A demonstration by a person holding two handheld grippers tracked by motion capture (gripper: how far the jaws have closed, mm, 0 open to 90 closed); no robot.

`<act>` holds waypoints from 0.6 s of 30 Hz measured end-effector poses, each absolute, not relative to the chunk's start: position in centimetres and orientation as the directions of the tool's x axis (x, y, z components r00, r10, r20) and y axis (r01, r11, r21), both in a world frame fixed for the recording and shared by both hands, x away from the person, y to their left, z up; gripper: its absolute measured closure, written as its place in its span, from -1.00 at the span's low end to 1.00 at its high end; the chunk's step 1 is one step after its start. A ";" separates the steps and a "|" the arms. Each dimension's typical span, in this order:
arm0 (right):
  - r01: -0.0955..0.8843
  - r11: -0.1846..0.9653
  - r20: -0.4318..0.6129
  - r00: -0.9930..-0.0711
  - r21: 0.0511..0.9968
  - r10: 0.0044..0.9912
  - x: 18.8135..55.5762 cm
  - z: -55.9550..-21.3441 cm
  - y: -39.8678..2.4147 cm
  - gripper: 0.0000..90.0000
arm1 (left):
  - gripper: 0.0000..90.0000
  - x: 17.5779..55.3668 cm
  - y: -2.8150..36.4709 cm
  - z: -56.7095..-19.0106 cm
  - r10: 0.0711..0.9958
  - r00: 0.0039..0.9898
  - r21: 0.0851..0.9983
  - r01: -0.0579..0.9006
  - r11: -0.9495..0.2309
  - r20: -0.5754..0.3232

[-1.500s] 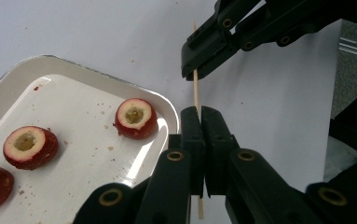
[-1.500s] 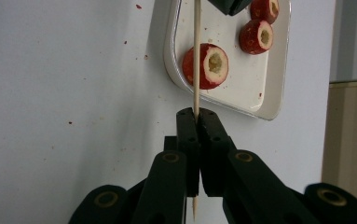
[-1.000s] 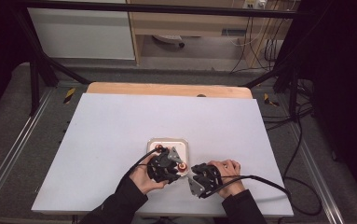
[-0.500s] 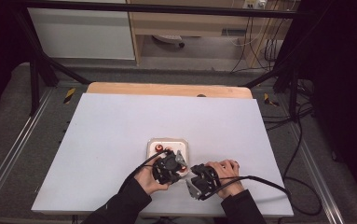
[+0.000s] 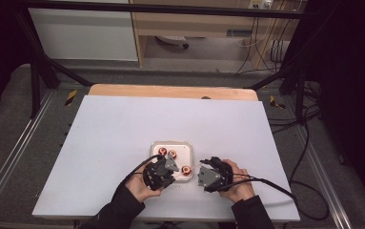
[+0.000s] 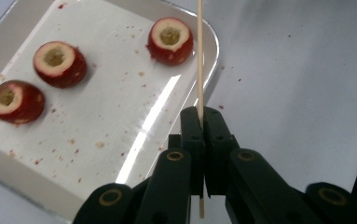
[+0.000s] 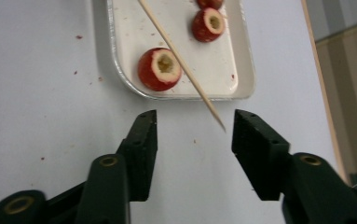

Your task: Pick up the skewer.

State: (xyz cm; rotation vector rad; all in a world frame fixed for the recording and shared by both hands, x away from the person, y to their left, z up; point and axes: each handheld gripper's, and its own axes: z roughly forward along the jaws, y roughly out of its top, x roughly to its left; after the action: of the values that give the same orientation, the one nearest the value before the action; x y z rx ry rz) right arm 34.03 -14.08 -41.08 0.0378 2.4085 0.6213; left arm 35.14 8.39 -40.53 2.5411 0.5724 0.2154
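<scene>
My left gripper is clenched on the thin wooden skewer, which points out over the shallow white metal tray's near edge. I'd line its tip up with the hollow of the nearest cored red fruit and push straight through. My right gripper has just been opening, nothing between its jaws. I count one skewer, one tray and three cored fruits.

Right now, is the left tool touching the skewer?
Touching. The left gripper view shows the left tool shut on the skewer, which runs out between its pads.
</scene>
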 end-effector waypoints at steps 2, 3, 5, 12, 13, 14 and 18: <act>-0.055 0.865 -0.538 -0.802 0.499 0.259 34.3 -41.1 -14.6 -0.02 | 0.96 35.0 9.2 -40.6 0.452 0.891 0.540 0.362 -0.760 0.040; -0.018 0.850 -0.512 -0.805 0.527 0.300 34.5 -41.2 -14.9 -0.04 | 0.96 34.9 9.5 -40.7 0.457 0.889 0.547 0.369 -0.751 0.029; 0.059 0.820 -0.456 -0.807 0.570 0.375 34.9 -41.4 -15.5 -0.12 | 0.96 34.8 10.0 -40.7 0.468 0.883 0.560 0.367 -0.743 0.042; 0.281 0.673 -0.239 -0.785 0.685 0.571 35.7 -42.0 -16.9 -0.36 | 0.96 34.2 12.5 -40.8 0.522 0.852 0.619 0.385 -0.684 0.046; 0.281 0.673 -0.239 -0.785 0.685 0.571 35.7 -42.0 -16.9 -0.36 | 0.96 34.1 12.8 -40.8 0.531 0.846 0.628 0.389 -0.674 0.045; 0.319 0.648 -0.204 -0.774 0.692 0.599 35.8 -41.9 -17.1 -0.45 | 0.96 33.9 13.5 -40.9 0.551 0.834 0.644 0.398 -0.653 0.043; 0.402 0.611 -0.139 -0.749 0.681 0.648 36.1 -41.6 -17.2 -0.62 | 0.96 33.7 14.3 -41.1 0.565 0.824 0.663 0.405 -0.629 0.033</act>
State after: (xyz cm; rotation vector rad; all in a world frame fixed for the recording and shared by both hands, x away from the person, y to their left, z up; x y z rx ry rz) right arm 36.14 -17.17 -41.62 0.8415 2.4657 0.9095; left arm 33.69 14.34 -41.08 2.3350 0.7079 0.3122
